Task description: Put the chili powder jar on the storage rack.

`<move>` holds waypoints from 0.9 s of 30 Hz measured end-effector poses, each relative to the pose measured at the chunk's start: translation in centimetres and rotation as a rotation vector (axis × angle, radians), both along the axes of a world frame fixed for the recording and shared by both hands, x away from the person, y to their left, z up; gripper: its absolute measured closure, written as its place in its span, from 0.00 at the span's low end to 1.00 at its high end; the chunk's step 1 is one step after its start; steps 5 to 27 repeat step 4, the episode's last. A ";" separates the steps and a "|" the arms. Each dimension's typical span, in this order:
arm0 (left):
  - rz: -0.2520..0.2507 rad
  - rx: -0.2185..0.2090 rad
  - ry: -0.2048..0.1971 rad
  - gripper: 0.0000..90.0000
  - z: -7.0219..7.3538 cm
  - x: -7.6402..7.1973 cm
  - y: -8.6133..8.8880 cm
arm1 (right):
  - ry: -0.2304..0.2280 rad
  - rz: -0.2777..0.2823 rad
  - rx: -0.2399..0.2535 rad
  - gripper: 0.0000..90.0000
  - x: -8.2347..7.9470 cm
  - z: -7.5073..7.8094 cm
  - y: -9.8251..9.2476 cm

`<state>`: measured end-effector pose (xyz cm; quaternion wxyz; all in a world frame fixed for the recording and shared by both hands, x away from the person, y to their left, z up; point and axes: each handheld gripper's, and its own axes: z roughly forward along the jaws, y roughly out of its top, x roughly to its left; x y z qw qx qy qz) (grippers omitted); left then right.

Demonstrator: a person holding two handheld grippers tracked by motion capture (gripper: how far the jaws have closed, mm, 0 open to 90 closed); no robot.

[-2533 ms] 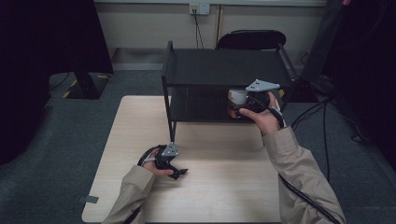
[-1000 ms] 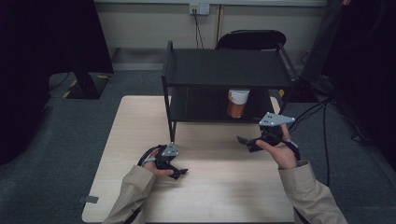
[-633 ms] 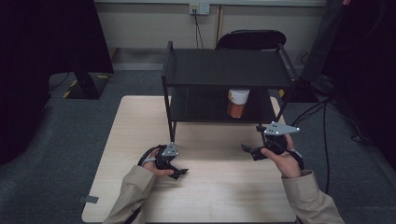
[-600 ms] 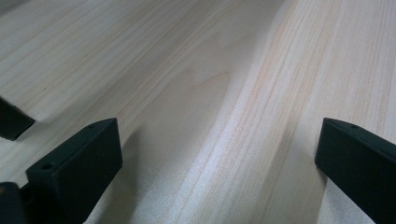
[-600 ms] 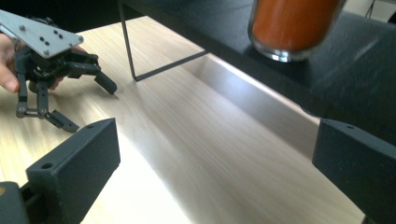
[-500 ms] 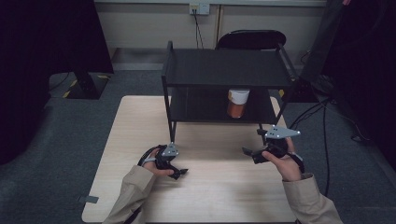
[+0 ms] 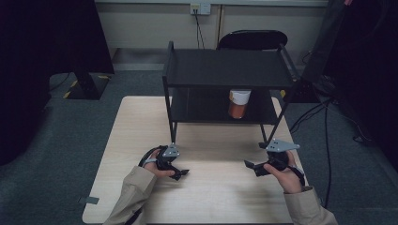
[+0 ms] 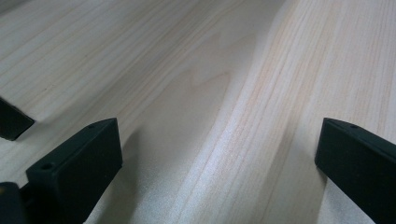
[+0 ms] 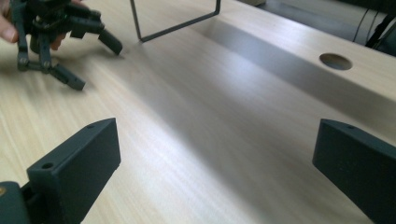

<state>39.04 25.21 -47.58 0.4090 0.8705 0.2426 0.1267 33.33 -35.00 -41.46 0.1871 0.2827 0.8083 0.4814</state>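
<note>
- Cup (image 7: 239,103), seen from the high view, stands upright on the lower level of the black shelf (image 7: 225,70) at the far side of the worktop (image 7: 141,117), right of centre. Its long axis is vertical, its white top upward over an orange body. It looks light and thin-walled, probably easy to crush or tip; a gentle hold across the mid-body seems best.
- High view again: the left gripper (image 7: 180,174) and right gripper (image 7: 248,166) rest low at the near side of the worktop, well apart from the cup.
- Left gripper view: jaws wide apart over bare wood, holding nothing.
- Right gripper view: jaws apart and empty; the left gripper (image 9: 88,63) lies farther off, near a leg of the shelf (image 9: 177,23).
</note>
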 end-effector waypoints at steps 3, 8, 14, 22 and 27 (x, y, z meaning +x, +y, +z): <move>0.000 0.001 0.001 0.00 0.0 0.0 0.0 | 0.010 -0.008 -0.021 0.00 -0.1 -0.4 0.0; 0.000 -0.001 0.000 0.00 0.0 0.0 0.0 | 0.011 -0.009 -0.039 0.00 -0.1 -0.5 0.1; 0.000 -0.001 0.000 0.00 0.0 0.0 0.0 | 0.011 -0.009 -0.039 0.00 -0.1 -0.5 0.1; 0.000 -0.001 0.000 0.00 0.0 0.0 0.0 | 0.011 -0.009 -0.039 0.00 -0.1 -0.5 0.1; 0.000 -0.001 0.000 0.00 0.0 0.0 0.0 | 0.011 -0.009 -0.039 0.00 -0.1 -0.5 0.1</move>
